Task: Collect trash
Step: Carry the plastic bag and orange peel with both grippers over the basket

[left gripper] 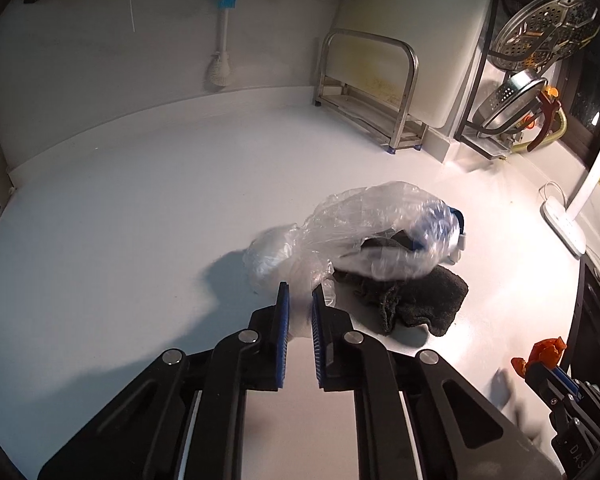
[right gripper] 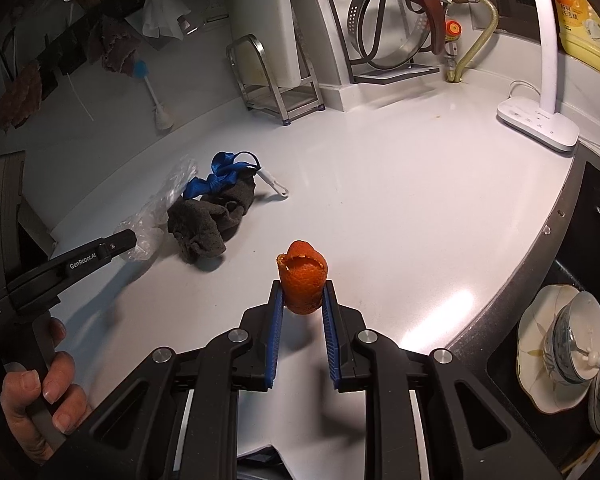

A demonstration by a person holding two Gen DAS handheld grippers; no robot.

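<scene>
The smooth white table (right gripper: 380, 200) shines glossy under the lamp. A crinkled clear plastic bag (left gripper: 364, 216) looks thin and filmy beside a dark grey terry cloth (right gripper: 208, 224), matt and nubbly. The orange peel (right gripper: 302, 280) is pitted; the brushed metal rack (left gripper: 368, 92) gleams dully.

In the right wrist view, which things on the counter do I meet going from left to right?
Plastic bag → grey cloth → orange peel in the right gripper → lamp base.
</scene>
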